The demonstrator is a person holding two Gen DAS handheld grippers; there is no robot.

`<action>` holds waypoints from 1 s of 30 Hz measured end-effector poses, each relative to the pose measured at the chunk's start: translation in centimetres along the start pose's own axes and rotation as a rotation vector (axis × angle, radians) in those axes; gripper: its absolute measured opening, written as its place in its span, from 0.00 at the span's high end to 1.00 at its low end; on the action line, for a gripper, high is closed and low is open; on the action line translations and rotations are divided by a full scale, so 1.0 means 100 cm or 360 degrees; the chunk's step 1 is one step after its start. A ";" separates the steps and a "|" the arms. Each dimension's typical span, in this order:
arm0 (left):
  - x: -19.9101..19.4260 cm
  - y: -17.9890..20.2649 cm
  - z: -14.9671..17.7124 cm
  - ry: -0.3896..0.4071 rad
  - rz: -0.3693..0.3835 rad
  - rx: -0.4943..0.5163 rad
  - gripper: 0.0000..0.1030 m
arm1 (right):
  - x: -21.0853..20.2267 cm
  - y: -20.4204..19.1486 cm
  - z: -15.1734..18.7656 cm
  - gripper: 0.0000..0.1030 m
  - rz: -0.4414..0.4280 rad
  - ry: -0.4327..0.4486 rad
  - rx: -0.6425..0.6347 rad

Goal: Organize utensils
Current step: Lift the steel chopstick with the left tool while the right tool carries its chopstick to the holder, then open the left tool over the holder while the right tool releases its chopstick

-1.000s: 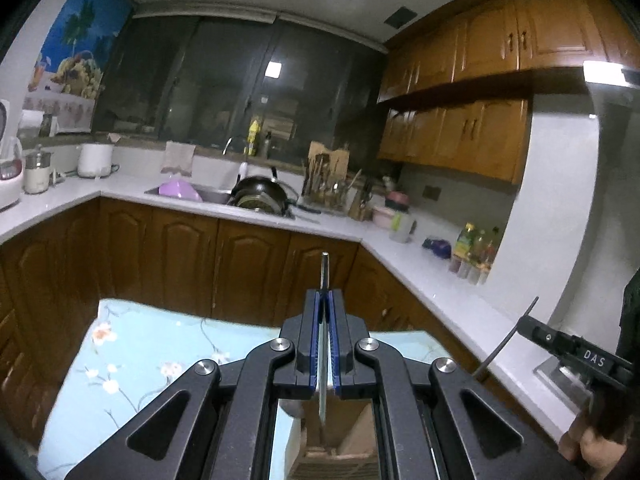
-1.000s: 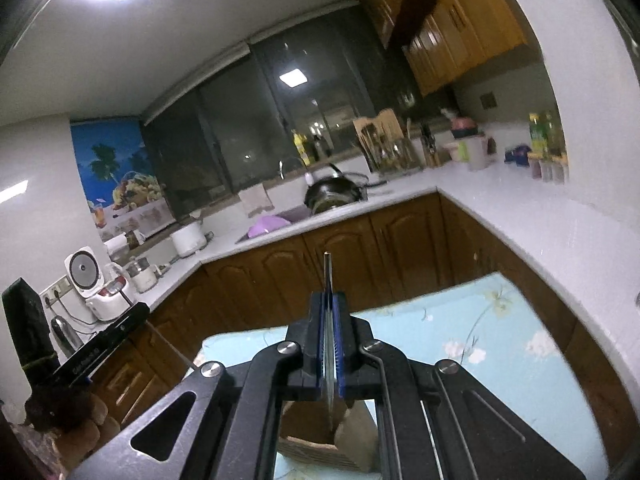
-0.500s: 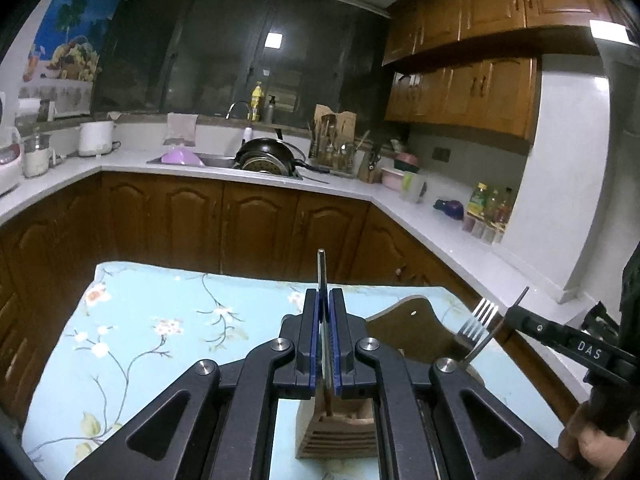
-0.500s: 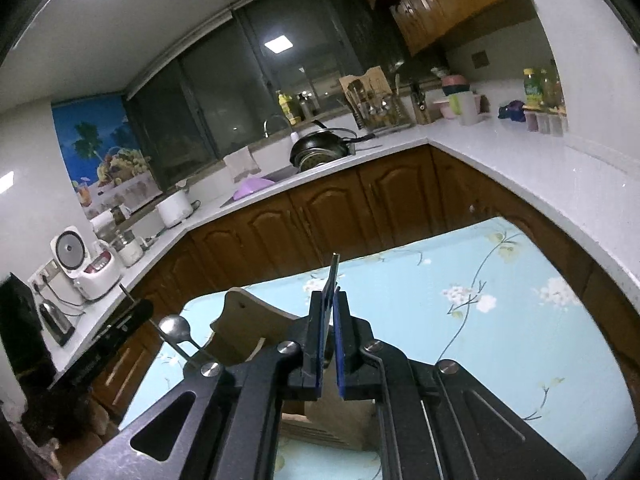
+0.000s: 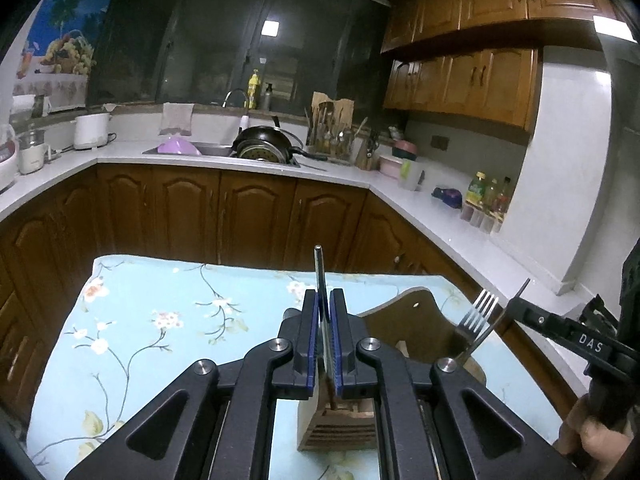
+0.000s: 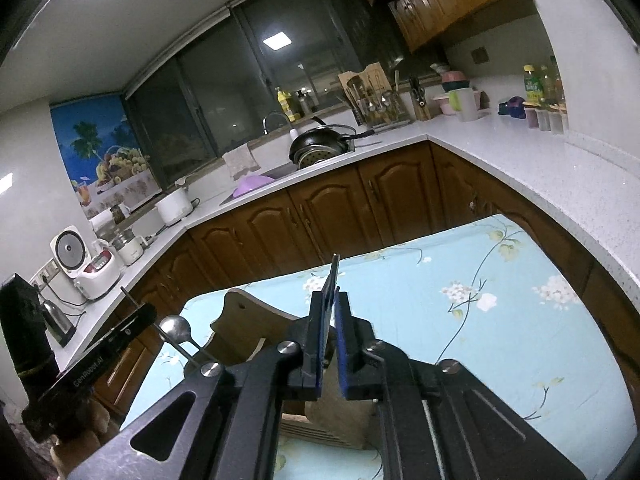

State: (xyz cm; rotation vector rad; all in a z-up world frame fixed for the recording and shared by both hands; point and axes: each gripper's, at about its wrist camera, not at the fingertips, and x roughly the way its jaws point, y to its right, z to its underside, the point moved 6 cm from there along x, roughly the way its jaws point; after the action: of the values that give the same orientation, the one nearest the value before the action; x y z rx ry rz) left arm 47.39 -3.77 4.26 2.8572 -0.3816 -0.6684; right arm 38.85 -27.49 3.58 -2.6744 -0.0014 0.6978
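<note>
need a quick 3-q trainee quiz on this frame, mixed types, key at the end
1. Multiple choice: the wooden holder stands on A) the white counter, B) the floral cloth, C) a chair.
2. True or false: the black pan lies on the floral cloth.
3. Short answer: which end of the fork and of the spoon points up?

Key: 1 B. 2 False, it sits at the sink. 3 The fork's tines and the spoon's bowl.
</note>
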 end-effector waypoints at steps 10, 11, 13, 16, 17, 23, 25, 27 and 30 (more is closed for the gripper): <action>-0.040 -0.011 0.003 0.0062 -0.0019 -0.0016 0.35 | -0.049 0.011 0.001 0.25 -0.0099 0.0123 0.0125; -0.048 -0.015 0.006 0.0068 -0.0029 -0.0030 0.32 | -0.054 0.010 0.002 0.22 -0.0110 0.0138 0.0130; -0.060 -0.019 0.013 0.0071 -0.0030 -0.0047 0.32 | -0.068 0.008 0.006 0.13 -0.0131 0.0166 0.0133; -0.085 -0.027 0.028 0.0068 -0.0057 -0.0077 0.26 | -0.090 0.003 0.017 0.10 -0.0152 0.0184 0.0121; -0.095 -0.029 0.033 0.0072 -0.0060 -0.0087 0.25 | -0.097 0.000 0.022 0.09 -0.0163 0.0186 0.0117; -0.147 -0.046 0.068 0.0032 -0.0073 -0.0191 0.24 | -0.132 -0.015 0.061 0.06 -0.0178 0.0158 0.0068; -0.162 -0.052 0.076 0.0016 -0.0080 -0.0221 0.24 | -0.141 -0.020 0.077 0.06 -0.0162 0.0129 0.0029; -0.180 -0.058 0.087 0.0008 -0.0101 -0.0246 0.24 | -0.147 -0.023 0.089 0.06 -0.0154 0.0101 0.0004; -0.198 -0.063 0.095 -0.0019 -0.0103 -0.0284 0.24 | -0.155 -0.027 0.105 0.06 -0.0157 0.0062 -0.0013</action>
State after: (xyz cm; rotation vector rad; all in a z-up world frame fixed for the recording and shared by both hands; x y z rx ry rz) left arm 27.24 6.82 2.46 2.7074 -0.2194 -0.6938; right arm 20.54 -22.72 3.34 -2.6746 -0.1251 0.6162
